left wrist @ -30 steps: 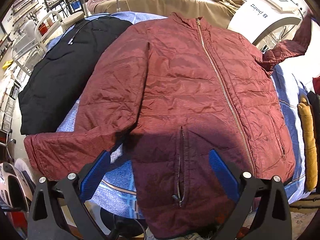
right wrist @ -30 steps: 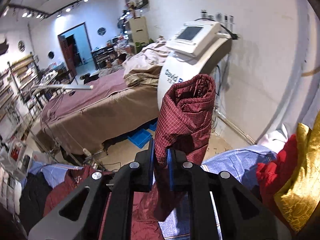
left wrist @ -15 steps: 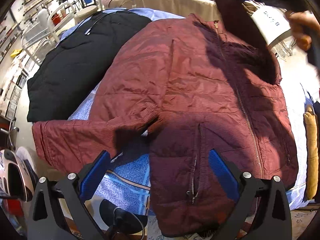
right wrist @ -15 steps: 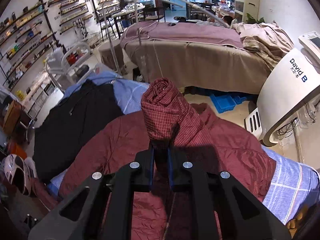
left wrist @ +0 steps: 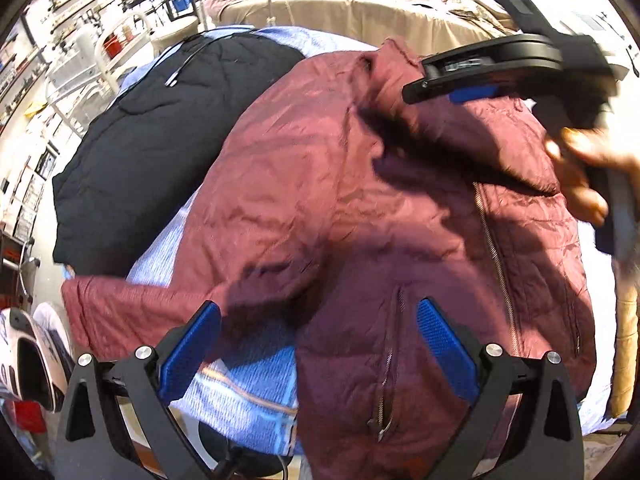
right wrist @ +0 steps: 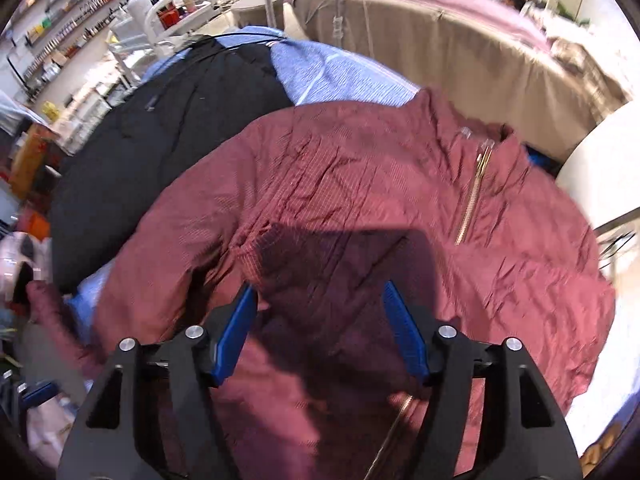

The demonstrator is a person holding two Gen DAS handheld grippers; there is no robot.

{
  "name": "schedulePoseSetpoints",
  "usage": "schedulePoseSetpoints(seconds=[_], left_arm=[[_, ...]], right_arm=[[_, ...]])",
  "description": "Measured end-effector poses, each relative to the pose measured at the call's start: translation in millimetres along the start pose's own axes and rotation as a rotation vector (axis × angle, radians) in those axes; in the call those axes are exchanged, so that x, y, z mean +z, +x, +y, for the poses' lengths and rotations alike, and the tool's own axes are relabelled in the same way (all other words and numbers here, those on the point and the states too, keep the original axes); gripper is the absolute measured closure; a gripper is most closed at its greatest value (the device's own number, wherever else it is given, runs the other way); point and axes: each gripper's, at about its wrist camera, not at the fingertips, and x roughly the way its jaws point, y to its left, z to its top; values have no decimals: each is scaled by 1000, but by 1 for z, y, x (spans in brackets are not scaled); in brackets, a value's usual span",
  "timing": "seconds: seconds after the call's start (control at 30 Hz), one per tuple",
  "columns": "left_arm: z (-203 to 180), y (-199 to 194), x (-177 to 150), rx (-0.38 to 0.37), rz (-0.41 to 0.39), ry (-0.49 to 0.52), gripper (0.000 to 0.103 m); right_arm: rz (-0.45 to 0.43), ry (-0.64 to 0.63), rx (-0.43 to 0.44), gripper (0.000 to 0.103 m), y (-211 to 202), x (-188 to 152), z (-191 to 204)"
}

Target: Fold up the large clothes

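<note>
Maroon jacket (left wrist: 360, 208) lies front-up across the blue checked sheet (left wrist: 248, 376), filling the centre of both views, zip (right wrist: 474, 196) running down the middle. Right gripper (right wrist: 320, 332) hovers just above the chest area; its fingers have just been opening and now stand fairly wide w/ nothing pinched, the folded-over sleeve (right wrist: 320, 264) lying loose on the jacket's front under them. In the left wrist view that same gripper shows upper right, a hand (left wrist: 588, 168) on its handle, blocking the jacket's collar and shoulder on that side. Left gripper (left wrist: 320, 344) at bottom centre: fingers wide, empty, above the hem & pocket zip (left wrist: 386, 396). The other sleeve (left wrist: 132, 312) stretches out to lower left, still flat. Black jacket (left wrist: 152, 148) sits just beside, upper left, touching the maroon one's shoulder edge. Beyond: beige-draped bed (right wrist: 460, 52) across the top, shelves (right wrist: 68, 24) of small items far upper left, white trolley (left wrist: 100, 64) nearby. Tan garment (left wrist: 626, 344) at far right edge.
</note>
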Motion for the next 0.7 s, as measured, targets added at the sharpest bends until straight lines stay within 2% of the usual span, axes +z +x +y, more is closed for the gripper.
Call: schedulePoseSetpoints(seconds=[0.03,0.1,0.17,0.27,0.37,0.43,0.6,0.7], left_arm=[[-3,1,4,-4,-4,7,6],[-10,3,14,-13,-14,25,6],[-19,7,27,-28,-21,42,6],[-34,13,44,-41,-26,75,6],[-54,24,72,-60,-43,101,6],[-67,32,90,-76,-51,112,6],[-111,69,141,-100,-53,166,6],[-136,102,160,-80,-17,207,6]], right_arm=[[2,13,65,29,-7,-5,-3],[11,13,135,20,-16,-14,-8],[11,26,145,20,-25,-24,-19],[2,145,57,20,-26,-39,-62],[30,278,-107,20,-18,-54,-120],[47,342,-179,20,-15,-63,-151],[98,390,-270,20,-5,-78,-195],[134,389,-281,20,9,-82,-205]])
